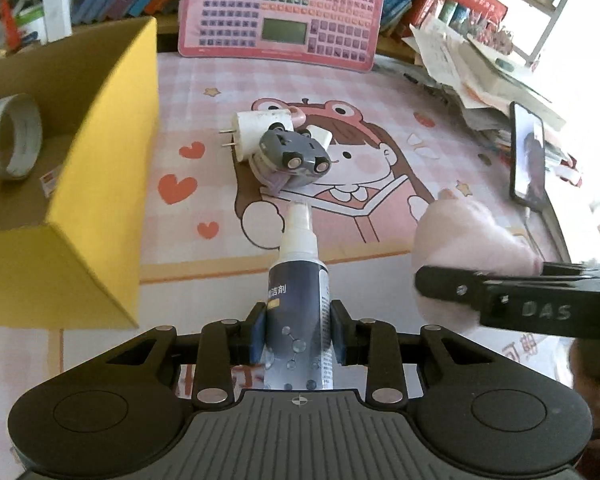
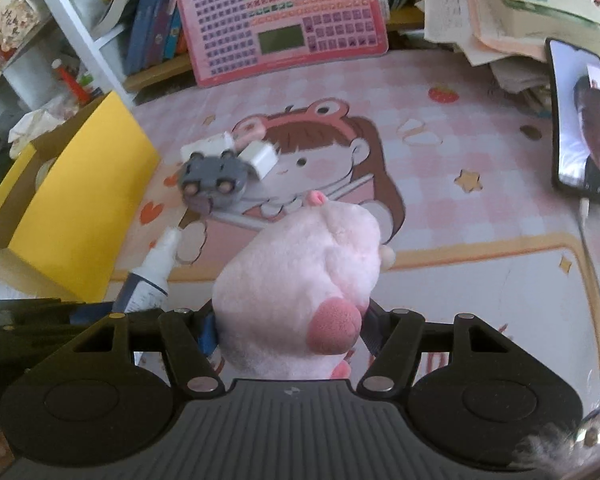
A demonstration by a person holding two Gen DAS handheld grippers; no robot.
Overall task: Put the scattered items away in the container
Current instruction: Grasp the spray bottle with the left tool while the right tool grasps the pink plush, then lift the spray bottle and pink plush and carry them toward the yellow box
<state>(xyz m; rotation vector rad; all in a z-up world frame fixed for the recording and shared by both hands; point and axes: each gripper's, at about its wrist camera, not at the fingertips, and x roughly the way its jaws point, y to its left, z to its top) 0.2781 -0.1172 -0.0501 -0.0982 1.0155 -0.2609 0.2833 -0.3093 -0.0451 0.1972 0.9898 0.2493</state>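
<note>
My left gripper [image 1: 298, 334] is shut on a dark blue spray bottle [image 1: 298, 304] with a white nozzle, held just above the mat. My right gripper [image 2: 290, 330] is shut on a pink plush toy [image 2: 300, 280], which fills the space between its pads. In the left wrist view the plush [image 1: 468, 244] and the right gripper's black finger [image 1: 492, 296] show at the right. The spray bottle [image 2: 150, 276] shows at the left of the right wrist view. A grey toy car [image 1: 294, 152] lies upside down on a white plug adapter [image 1: 260, 130]. The yellow cardboard box [image 1: 112, 168] stands left, open.
A roll of tape [image 1: 10, 138] lies inside the box. A pink toy keyboard [image 1: 284, 8] leans at the back. A phone [image 2: 584, 124] stands at the right beside stacked papers [image 1: 472, 64]. Books fill the shelves behind. A white charger block [image 2: 260, 158] lies by the car.
</note>
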